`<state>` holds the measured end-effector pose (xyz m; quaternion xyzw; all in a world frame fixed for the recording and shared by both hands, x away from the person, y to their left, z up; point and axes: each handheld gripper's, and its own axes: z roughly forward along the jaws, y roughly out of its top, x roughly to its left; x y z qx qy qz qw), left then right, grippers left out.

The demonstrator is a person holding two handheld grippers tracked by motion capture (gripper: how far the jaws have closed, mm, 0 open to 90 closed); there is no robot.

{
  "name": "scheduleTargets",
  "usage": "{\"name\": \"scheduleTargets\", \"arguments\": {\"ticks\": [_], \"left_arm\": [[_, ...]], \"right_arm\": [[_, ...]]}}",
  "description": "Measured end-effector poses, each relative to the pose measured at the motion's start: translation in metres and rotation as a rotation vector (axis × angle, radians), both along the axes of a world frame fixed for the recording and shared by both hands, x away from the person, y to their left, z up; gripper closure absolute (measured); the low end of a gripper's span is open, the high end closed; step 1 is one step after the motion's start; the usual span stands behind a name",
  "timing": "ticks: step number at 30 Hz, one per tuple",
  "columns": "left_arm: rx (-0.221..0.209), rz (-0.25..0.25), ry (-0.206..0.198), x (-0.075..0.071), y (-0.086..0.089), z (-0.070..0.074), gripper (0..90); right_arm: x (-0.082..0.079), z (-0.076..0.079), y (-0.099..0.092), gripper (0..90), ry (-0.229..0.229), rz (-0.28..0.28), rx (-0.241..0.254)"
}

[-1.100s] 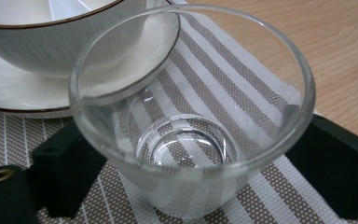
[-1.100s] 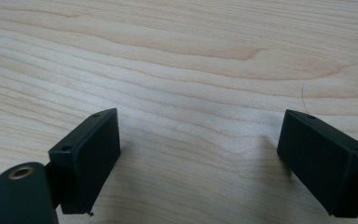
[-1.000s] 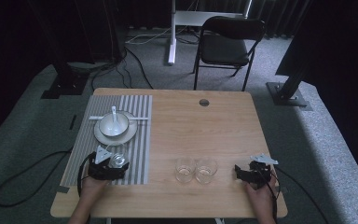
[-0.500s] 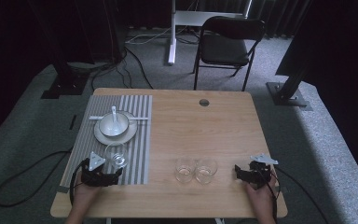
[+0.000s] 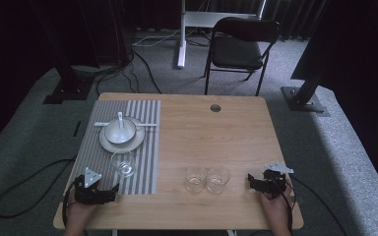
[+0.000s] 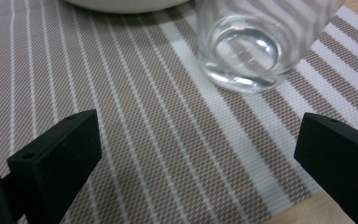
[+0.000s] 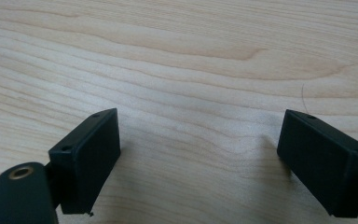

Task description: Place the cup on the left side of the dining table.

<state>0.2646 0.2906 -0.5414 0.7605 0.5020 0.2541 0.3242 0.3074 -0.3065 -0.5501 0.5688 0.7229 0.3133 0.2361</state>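
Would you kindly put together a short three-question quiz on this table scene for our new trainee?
1. True or false: the left gripper grips the glass on the striped mat.
2. How many glasses stand on the bare wood?
3. The bowl sits on: A) a plate, B) the chair, C) the floor.

Key: 1. False, its jaws are open, short of the glass. 2. Two. 3. A, the plate.

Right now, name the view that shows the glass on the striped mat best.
Left gripper view: the glass stands close ahead of the open jaws, its thick base sharp. The high view shows it whole but small, below the plate.
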Motion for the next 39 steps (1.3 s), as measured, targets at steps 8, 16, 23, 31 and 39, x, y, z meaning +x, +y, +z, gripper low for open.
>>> {"name": "scheduleTargets", "arguments": {"ticks": [8,16,23,31,39], "left_arm": [[0.007,0.056,0.013,-0.013,0.017,-0.001,1.2],[0.015,0.093,0.005,-0.027,0.03,-0.001,1.2],[0.034,0.14,0.009,-0.042,0.041,0.002,1.2],[0.017,0.187,0.004,-0.055,0.056,0.004,1.3],[-0.005,0.261,-0.005,-0.064,0.069,0.005,1.3]], "right_arm": [[0.0,0.0,0.0,12.6,0.0,0.0,0.0],[0.0,0.0,0.0,12.6,0.0,0.0,0.0],[0.0,0.0,0.0,12.6,0.0,0.0,0.0],[0.0,0.0,0.0,12.6,0.0,0.0,0.0],[0.0,0.0,0.0,12.6,0.0,0.0,0.0]]}}
